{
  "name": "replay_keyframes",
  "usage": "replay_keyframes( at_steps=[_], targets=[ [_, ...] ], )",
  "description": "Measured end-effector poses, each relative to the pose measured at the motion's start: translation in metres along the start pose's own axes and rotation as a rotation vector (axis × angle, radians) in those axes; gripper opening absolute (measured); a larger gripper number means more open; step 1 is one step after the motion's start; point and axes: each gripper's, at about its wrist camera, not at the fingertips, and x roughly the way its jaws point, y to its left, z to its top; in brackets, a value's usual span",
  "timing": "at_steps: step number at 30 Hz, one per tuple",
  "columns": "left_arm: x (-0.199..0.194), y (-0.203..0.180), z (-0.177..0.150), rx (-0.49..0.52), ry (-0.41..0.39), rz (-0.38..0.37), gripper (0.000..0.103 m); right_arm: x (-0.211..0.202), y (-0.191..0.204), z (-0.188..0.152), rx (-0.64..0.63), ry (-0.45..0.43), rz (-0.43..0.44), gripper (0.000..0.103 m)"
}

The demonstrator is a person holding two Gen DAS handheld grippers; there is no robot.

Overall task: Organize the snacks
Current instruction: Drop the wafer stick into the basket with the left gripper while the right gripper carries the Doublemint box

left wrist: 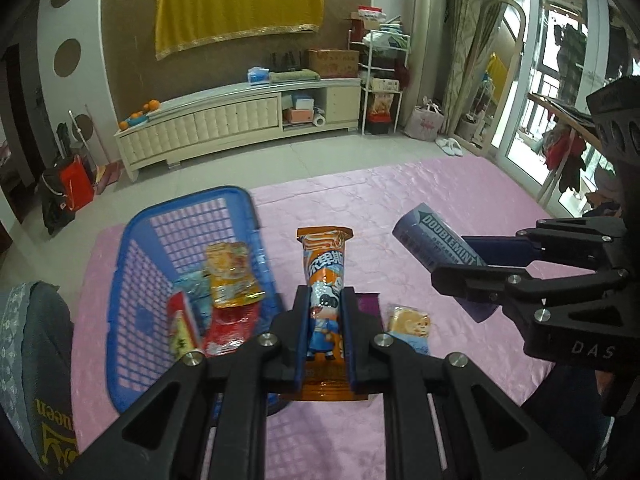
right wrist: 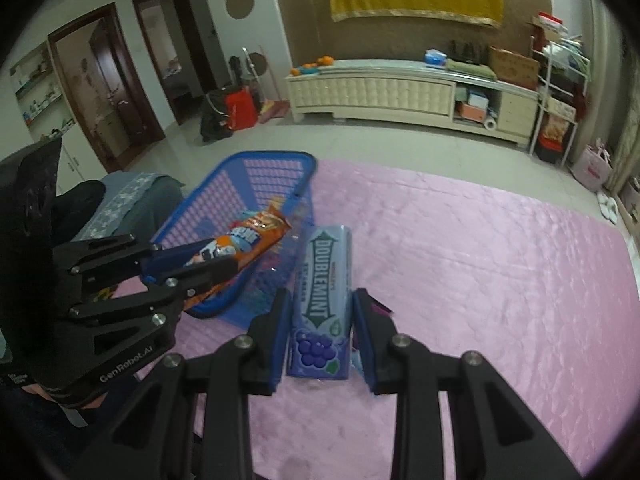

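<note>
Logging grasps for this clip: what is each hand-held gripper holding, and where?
Left hand-held gripper: orange snack packet, clamped across its lower half. Right hand-held gripper: purple gum pack, squeezed by its long sides.

Cream cabinet below yellow cloth, tiled floor.

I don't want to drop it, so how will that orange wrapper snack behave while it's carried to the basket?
The orange snack looks light and fairly stiff: it stands out past the left gripper without drooping. Its glossy film could slip. The flat crimped ends probably crumple if bumped on the basket rim.
</note>
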Motion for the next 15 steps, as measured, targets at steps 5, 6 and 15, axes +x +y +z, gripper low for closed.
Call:
replay_keyframes(
  at_steps=[5,6,15],
  targets=[
    [-0.006,0.03,-0.006,-0.042,0.015,0.039,0.013,0.015,0.02,0.008,-0.015,-0.003,0.044,0.035],
    [-0.007,0.035,-0.007,-0.049,0.018,0.044,0.013,0.02,0.023,0.01,-0.019,0.002,0.054,0.035],
    [0.013,0.067,-0.018,-0.087,0.071,0.065,0.013,0.051,0.042,0.016,-0.026,0.047,0.092,0.035]
  ],
)
